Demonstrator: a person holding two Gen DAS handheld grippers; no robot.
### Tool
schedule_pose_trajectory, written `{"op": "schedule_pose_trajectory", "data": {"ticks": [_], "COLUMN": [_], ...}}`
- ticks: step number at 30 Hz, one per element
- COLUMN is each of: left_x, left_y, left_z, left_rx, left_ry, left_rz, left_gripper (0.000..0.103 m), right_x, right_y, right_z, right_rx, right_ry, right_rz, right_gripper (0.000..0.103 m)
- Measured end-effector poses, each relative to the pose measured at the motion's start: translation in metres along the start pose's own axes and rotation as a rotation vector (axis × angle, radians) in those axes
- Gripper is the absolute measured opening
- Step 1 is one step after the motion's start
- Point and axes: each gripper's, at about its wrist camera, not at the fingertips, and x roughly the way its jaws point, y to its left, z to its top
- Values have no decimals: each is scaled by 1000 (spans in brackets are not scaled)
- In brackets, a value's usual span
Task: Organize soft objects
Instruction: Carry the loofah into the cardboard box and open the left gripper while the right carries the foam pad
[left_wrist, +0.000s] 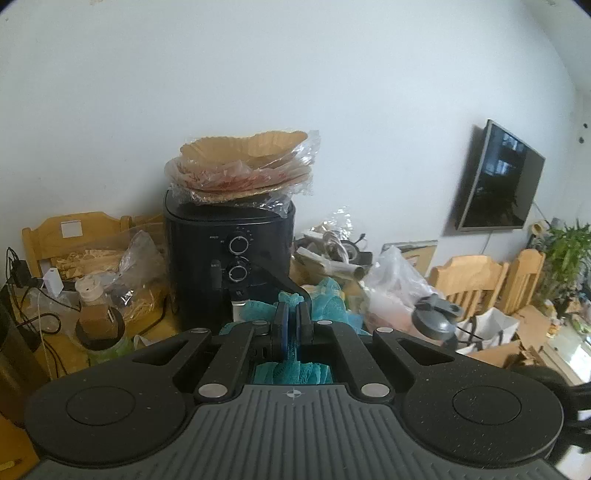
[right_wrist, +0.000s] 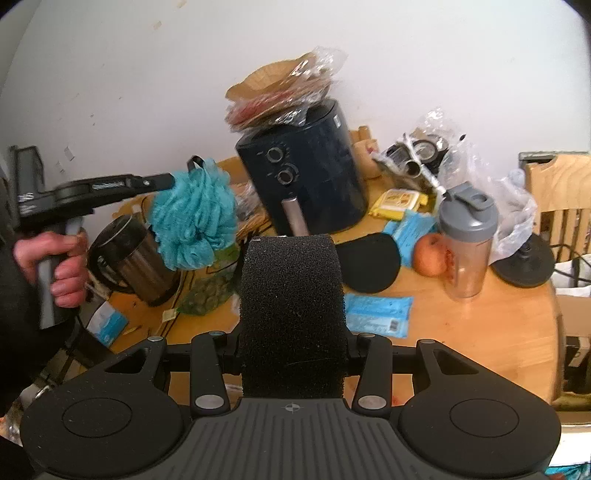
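My left gripper (left_wrist: 291, 314) is shut on a teal mesh bath pouf (left_wrist: 327, 302), which bulges out around and under the blue pads. In the right wrist view a hand (right_wrist: 59, 266) holds that left gripper (right_wrist: 170, 181) up at the left, and the pouf (right_wrist: 195, 221) hangs from its tip above the table. My right gripper (right_wrist: 291, 280) is shut on a black foam sponge (right_wrist: 291, 314), a tall block that hides both fingers. A flat round black pad (right_wrist: 369, 262) lies on the table just beyond the sponge.
A black air fryer (right_wrist: 306, 173) topped with bagged paper liners stands at the back of the wooden table (right_wrist: 498, 321). Around it are a grey-lidded shaker bottle (right_wrist: 467, 240), an apple (right_wrist: 430, 254), blue packets (right_wrist: 376, 314), a steel kettle (right_wrist: 129, 254) and plastic bags.
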Motion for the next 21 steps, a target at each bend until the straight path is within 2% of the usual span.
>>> {"op": "schedule_pose_trajectory", "data": {"ticks": [11,21], "left_x": [-58,-89], "left_y": [-8,-22], "left_z": [-18,-51], "left_rx": [-23,-65], "left_ry": [51,117], "left_rz": [-35,-58], "left_gripper": [4,4], "right_x": [6,6], "right_y": [7,10], "right_z": [-12,-20], "right_rx": [8,4], "right_ry": [60,84], "right_rz": [57,91], "right_gripper": [46,46]}}
